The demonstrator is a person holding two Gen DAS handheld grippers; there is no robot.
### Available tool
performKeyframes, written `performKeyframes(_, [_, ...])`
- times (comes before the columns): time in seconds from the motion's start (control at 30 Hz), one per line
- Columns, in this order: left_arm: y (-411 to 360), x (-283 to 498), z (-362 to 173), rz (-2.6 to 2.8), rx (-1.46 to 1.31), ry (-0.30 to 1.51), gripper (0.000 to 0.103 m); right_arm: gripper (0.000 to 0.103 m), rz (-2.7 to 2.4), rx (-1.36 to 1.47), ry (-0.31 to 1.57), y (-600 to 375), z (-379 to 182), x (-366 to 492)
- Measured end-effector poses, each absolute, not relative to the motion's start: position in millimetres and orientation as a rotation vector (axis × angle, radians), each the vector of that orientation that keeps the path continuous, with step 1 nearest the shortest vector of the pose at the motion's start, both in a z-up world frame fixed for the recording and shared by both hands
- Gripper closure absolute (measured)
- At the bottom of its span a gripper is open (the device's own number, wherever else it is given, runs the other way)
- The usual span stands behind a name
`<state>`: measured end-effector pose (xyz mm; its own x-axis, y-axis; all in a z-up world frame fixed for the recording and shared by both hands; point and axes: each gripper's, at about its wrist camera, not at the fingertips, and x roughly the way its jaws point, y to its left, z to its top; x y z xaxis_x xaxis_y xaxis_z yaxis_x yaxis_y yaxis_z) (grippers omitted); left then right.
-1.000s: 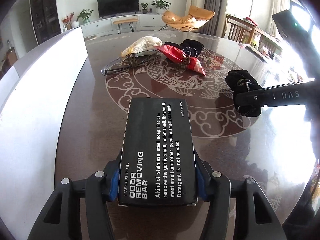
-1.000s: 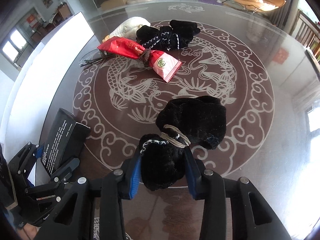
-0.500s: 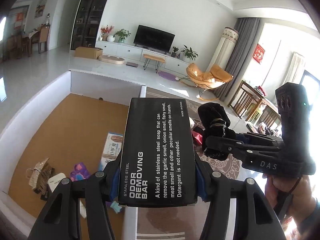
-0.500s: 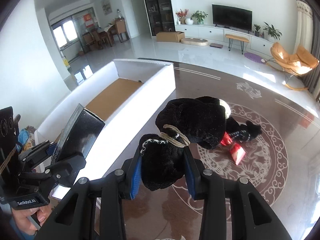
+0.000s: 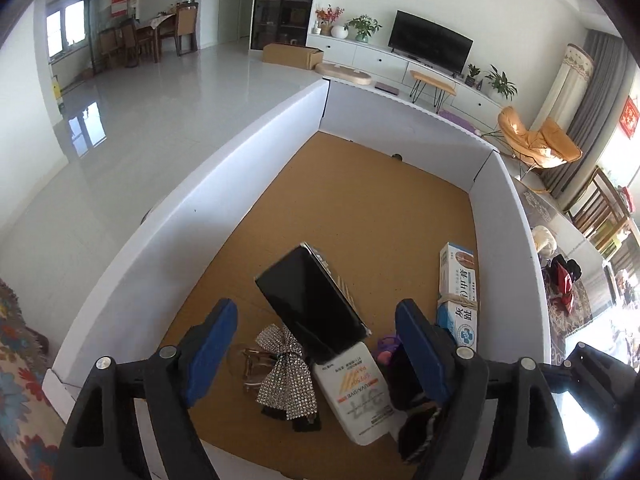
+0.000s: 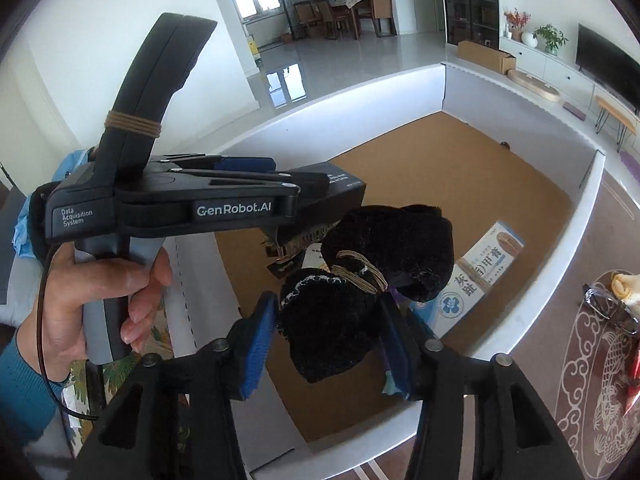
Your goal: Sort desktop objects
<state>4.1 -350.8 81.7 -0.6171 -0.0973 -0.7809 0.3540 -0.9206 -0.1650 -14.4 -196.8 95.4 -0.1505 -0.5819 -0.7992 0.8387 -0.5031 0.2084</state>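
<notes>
- White box (image 5: 240, 184), cork-brown floor: holds a blue-and-white carton (image 5: 458, 292) by the right wall, a white tube (image 5: 356, 392), a rhinestone bow (image 5: 286, 372).
- Black soap box (image 5: 312, 304): tilted, leaning on the tube, clear of your left gripper (image 5: 316, 344), whose jaws have just been opening.
- Black sock bundle (image 6: 360, 288): string-tied, between your right gripper's (image 6: 326, 344) just-opened pads, over the box; contact unclear.
</notes>
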Motion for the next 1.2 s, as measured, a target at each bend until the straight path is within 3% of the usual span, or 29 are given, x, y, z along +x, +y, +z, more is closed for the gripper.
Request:
performKeyframes(0.03, [-348.8,6.9,84.2,-2.588,1.192,0.457,0.018,0.014,-1.837,1.067,0.343,-194.5,95.7,-13.4])
performKeyframes(0.2, [-305.0,10.2,104.5,-2.69,1.113,0.404,0.018,0.013,-2.009,0.916,0.276,-141.5,117.5,-15.1])
performKeyframes(0.3, [-255.7,13.9,123.2,-2.82,1.048,0.397,0.018,0.0,-2.251,0.763,0.334,-81.5,121.8,-21.7])
performKeyframes(0.4, [-196.7,24.0,138.4,-2.992,1.006,0.395,0.012,0.0,-2.452,0.733,0.477,-16.0,95.6,-33.1])
performKeyframes(0.47, [-155.6,28.7,140.3,-3.103,1.007,0.369,0.0,0.0,-2.534,0.839,0.595,24.9,68.2,-50.7])
performKeyframes(0.53, [-115.7,27.8,126.7,-3.194,1.084,0.329,0.0,0.0,-2.59,0.981,0.66,68.2,46.6,-63.0])
performKeyframes(0.77, [-16.7,-1.2,27.7,-3.092,1.541,0.092,0.0,0.0,-2.709,1.209,0.524,178.2,25.3,-53.0])
performKeyframes(1.0, [-3.0,-17.0,10.4,-3.021,1.544,-0.002,0.0,0.0,-2.699,1.234,0.408,176.5,18.0,-37.5])
performKeyframes(1.2, [-13.6,-33.0,4.4,-2.984,1.525,0.005,0.0,0.0,-2.672,1.217,0.471,161.6,15.9,-31.6])
